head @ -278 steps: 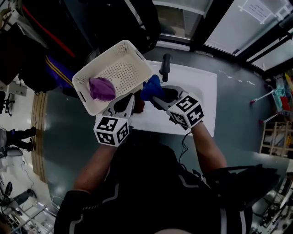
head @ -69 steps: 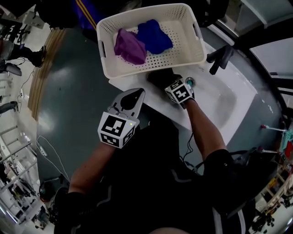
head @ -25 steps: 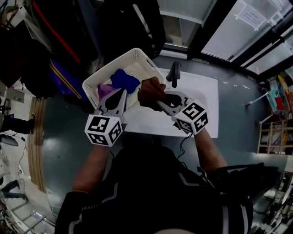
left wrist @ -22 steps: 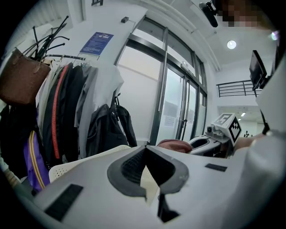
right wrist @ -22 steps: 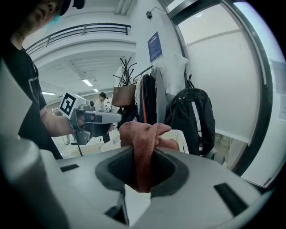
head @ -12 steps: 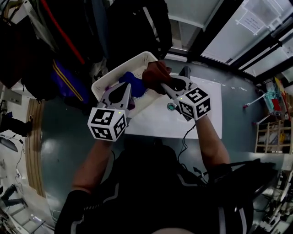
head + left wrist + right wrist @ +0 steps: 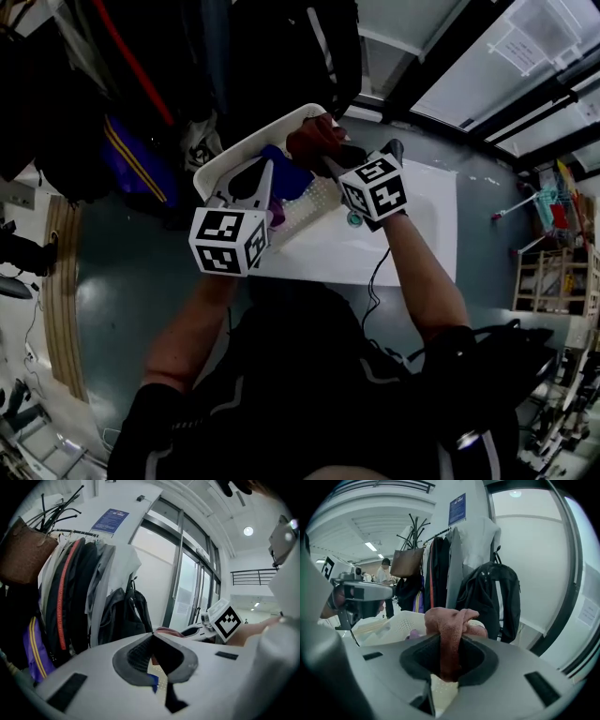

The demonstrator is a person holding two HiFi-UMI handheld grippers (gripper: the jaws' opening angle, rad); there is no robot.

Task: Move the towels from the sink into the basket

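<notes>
My right gripper (image 7: 326,159) is shut on a reddish-brown towel (image 7: 312,139), which hangs bunched over the far corner of the white perforated basket (image 7: 223,165). In the right gripper view the brown towel (image 7: 451,620) drapes down between the jaws, with the basket (image 7: 389,620) below and to the left. A blue towel (image 7: 289,176) and a purple towel (image 7: 277,216) lie in the basket. My left gripper (image 7: 268,167) is shut with nothing in it and hovers over the basket's near side. The white sink (image 7: 417,234) lies to the right.
A dark faucet (image 7: 395,150) stands at the sink's far edge, with the drain (image 7: 353,218) beside my right gripper. Coats, bags and a black backpack (image 7: 490,597) hang on a rack behind the basket. Glass doors (image 7: 187,592) stand to the right.
Both grippers have moved away from me toward the basket. The right one has carried the brown towel from above the sink's edge to over the basket's far corner.
</notes>
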